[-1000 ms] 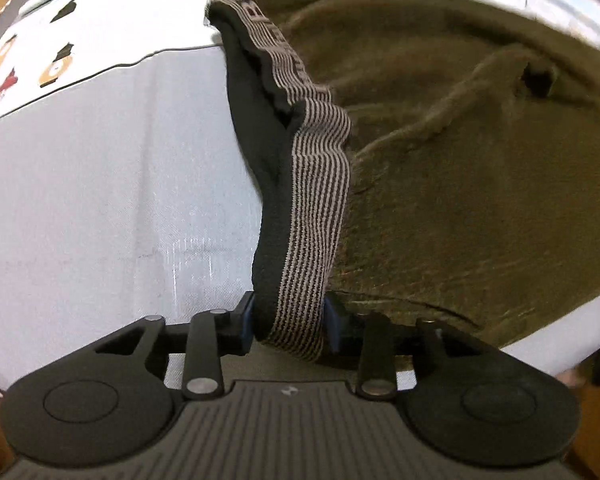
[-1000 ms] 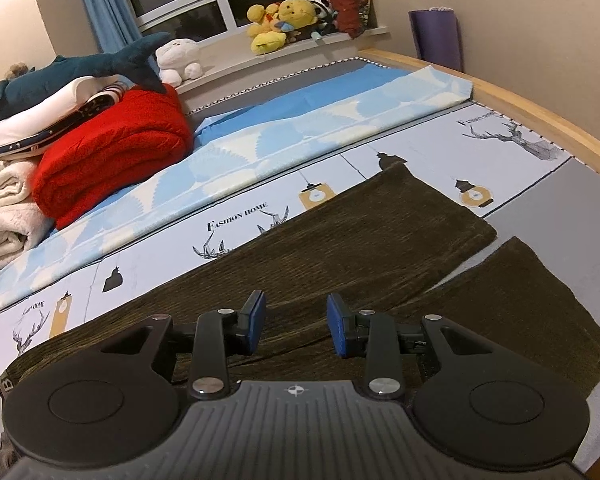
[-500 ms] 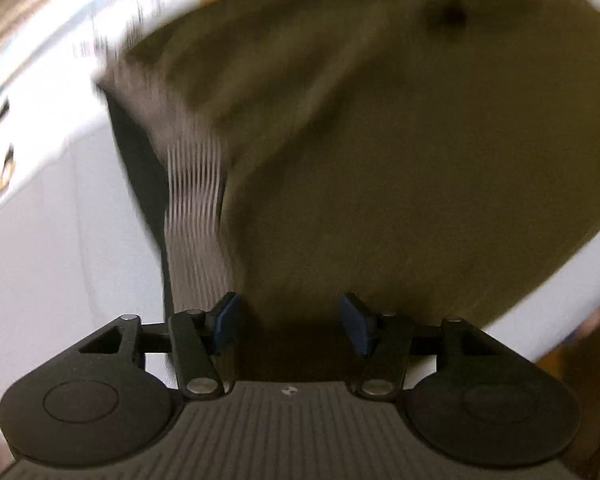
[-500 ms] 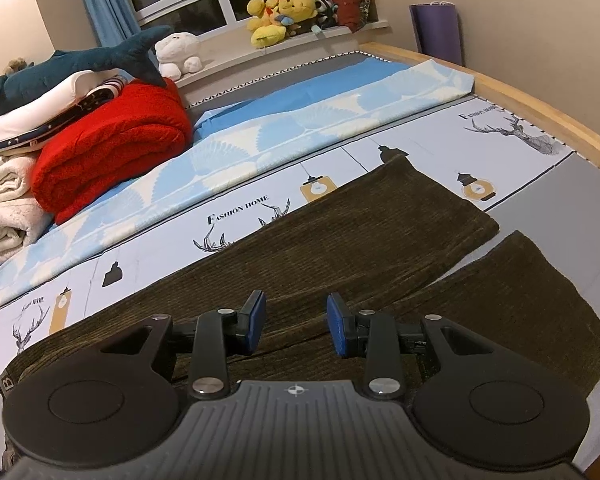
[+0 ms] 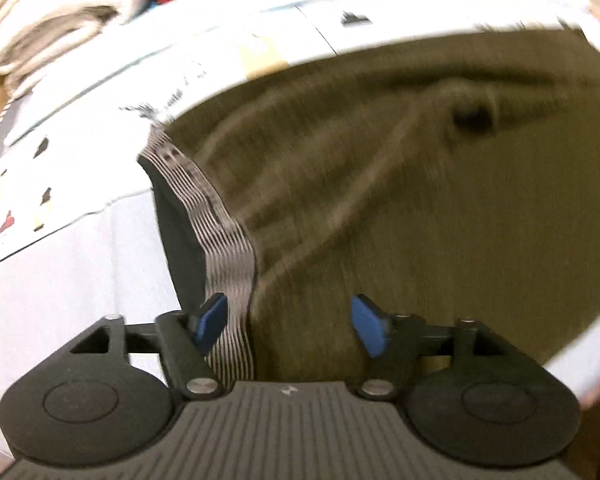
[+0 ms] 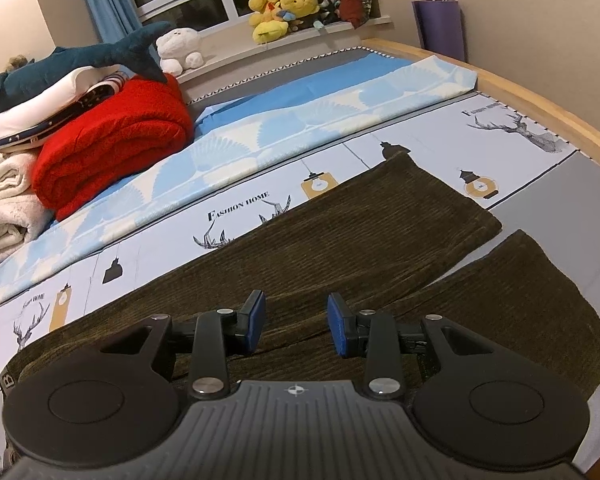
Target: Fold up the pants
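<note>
Dark olive corduroy pants (image 6: 340, 240) lie flat on the printed bed sheet (image 6: 236, 208), their two legs spread toward the right. In the left wrist view the pants (image 5: 420, 208) fill the frame, and the striped elastic waistband (image 5: 228, 248) lies along their left side. My left gripper (image 5: 288, 326) hovers over the waist end with its jaws opening. The waistband passes just beside its left pad (image 5: 210, 322), and neither pad presses on the cloth. My right gripper (image 6: 296, 326) stands open above the middle of the pants with nothing between its pads.
A folded red blanket (image 6: 112, 152) and cream blankets (image 6: 4, 208) are stacked at the far left, with a plush shark (image 6: 88, 60) on top. Soft toys (image 6: 284, 8) sit on the windowsill. The wooden bed frame (image 6: 540, 108) curves along the right.
My left gripper let go of the striped waistband, its jaws spread wide, and it rose and drew back from the cloth. The waistband now lies on the bed. The right gripper stayed put.
</note>
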{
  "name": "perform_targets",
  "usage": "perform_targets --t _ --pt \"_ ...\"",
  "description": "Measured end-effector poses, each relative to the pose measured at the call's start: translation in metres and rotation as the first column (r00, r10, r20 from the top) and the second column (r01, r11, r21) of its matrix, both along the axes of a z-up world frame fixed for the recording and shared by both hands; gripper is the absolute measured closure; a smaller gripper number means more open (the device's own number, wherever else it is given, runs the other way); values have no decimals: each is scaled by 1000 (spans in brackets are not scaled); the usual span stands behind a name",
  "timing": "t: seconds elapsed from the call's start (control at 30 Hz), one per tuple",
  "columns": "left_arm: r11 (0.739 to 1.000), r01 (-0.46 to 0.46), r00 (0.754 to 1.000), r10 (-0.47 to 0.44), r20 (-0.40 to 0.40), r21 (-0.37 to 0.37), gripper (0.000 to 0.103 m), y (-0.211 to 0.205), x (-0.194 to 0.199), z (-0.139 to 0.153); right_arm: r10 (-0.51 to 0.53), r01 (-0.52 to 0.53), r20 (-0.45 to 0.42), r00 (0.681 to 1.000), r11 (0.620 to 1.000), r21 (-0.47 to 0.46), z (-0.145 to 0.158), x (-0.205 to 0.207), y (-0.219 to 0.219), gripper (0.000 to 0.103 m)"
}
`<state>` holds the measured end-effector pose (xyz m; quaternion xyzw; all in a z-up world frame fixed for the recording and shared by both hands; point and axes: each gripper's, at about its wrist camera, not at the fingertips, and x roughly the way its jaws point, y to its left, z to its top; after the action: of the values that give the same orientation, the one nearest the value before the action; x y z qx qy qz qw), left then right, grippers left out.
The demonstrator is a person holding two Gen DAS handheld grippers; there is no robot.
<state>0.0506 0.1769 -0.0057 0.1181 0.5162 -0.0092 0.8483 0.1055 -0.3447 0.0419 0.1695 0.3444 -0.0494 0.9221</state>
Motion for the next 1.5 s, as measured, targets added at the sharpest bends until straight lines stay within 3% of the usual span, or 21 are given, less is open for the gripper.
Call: perform_targets --t 0.27,0.7,0.87,0.97,1.03,1.13,1.2,1.27,1.37,1.5 --pt "991 -129 981 132 141 -28 21 -7 28 24 19 -19 -7 1000 999 -37 -3 4 -1 67" --pt "974 -224 954 224 199 -24 22 -23 67 6 66 -60 29 997 985 -164 -7 9 4 67" --pt "962 -267 923 274 269 -62 25 -20 76 -5 95 -77 91 991 980 -186 -4 10 11 68" --pt "949 -315 909 309 280 -25 25 -12 86 -17 98 -74 115 989 978 -195 -3 14 15 68" --pt "945 -325 895 322 309 -46 25 -2 91 -17 90 -66 123 988 979 -192 -3 18 18 68" --pt "925 -368 859 377 348 -95 25 21 96 -15 88 -65 117 989 979 -194 -4 26 23 67" --pt "915 -357 847 402 347 -188 25 39 101 -11 99 -76 102 990 975 -208 -5 31 29 62" --pt "916 -331 839 396 372 -229 20 50 105 -7 113 -93 91 989 975 -204 -6 35 36 52" --pt "927 -332 832 374 409 -174 14 50 119 -8 163 -144 85 983 970 -195 -6 39 48 49" --pt "949 -275 850 315 422 -155 14 45 144 -18 231 -208 69 971 947 -245 -6 44 66 48"
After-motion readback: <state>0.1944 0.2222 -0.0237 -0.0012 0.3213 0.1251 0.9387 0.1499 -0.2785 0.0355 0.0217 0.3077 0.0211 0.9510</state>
